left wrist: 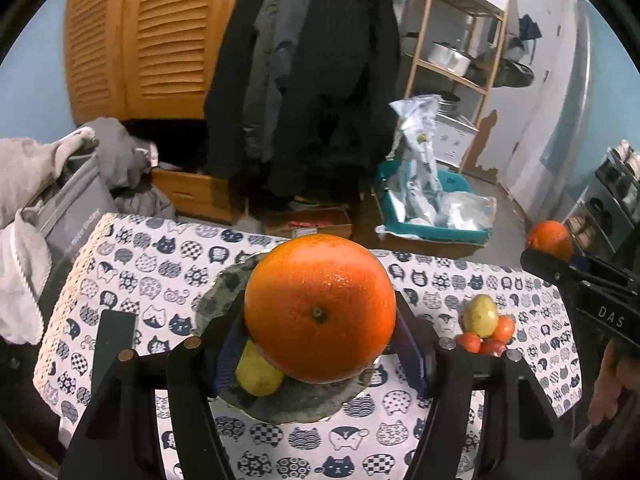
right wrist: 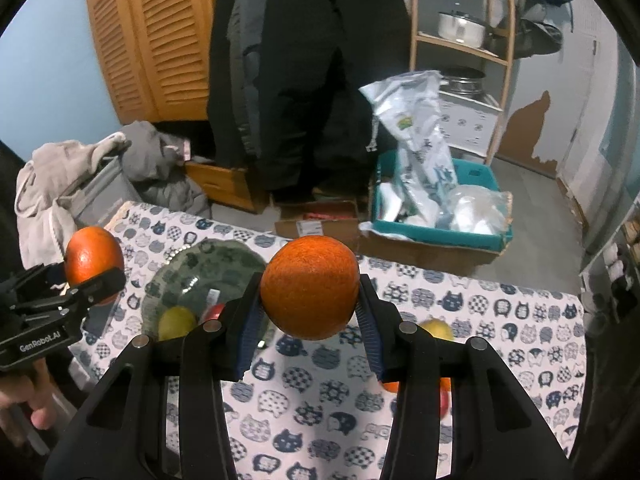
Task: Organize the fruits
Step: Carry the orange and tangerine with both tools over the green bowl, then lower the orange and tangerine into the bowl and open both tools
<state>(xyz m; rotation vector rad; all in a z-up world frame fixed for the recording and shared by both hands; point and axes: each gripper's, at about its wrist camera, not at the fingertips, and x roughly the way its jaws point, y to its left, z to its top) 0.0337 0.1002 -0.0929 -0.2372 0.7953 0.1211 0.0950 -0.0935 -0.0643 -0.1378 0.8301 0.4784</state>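
Over the table with the cat-print cloth [left wrist: 132, 272], near its middle, sits the mottled grey-green glass plate [right wrist: 224, 264] holding a yellow-green pear [left wrist: 258, 376]. Left gripper [left wrist: 320, 316] clamps one large orange [left wrist: 320, 312] above it; right gripper [right wrist: 310, 292] clamps another [right wrist: 310, 292]. Either round fruit, if dropped carelessly, may roll off the shallow plate.

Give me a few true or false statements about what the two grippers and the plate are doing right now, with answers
1. The left gripper holds an orange. True.
2. The right gripper is empty. False: it is shut on a second orange.
3. The green plate already has a yellow-green fruit in it. True.
4. The plate sits on bare wood. False: it rests on a cat-print cloth.
5. A small pile of fruit lies on the cloth, outside the plate. True.
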